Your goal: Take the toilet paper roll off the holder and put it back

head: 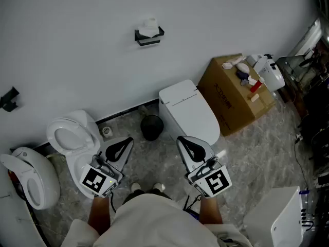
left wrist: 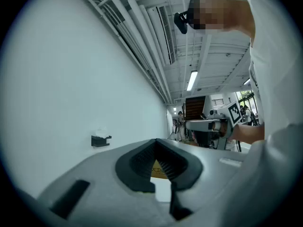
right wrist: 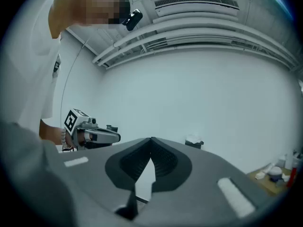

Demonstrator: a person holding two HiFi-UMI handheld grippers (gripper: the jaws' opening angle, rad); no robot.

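Note:
A white toilet paper roll [head: 149, 27] sits on a black holder [head: 149, 37] high on the white wall, far from both grippers. My left gripper [head: 128, 140] and right gripper [head: 180, 139] are held low near my body, side by side, tips towards the wall. Both are shut with nothing between the jaws. In the left gripper view the holder [left wrist: 100, 140] with the roll [left wrist: 100, 134] shows small, left of the shut left gripper [left wrist: 156, 143]. The right gripper view has the holder [right wrist: 193, 144] right of the shut right gripper [right wrist: 151, 140].
A closed white toilet [head: 187, 112] stands ahead, with a black bin [head: 151, 127] to its left and open toilets [head: 72, 138] further left. A cardboard box [head: 234, 94] with bottles is at the right. Another black fixture [head: 9, 99] hangs on the wall at left.

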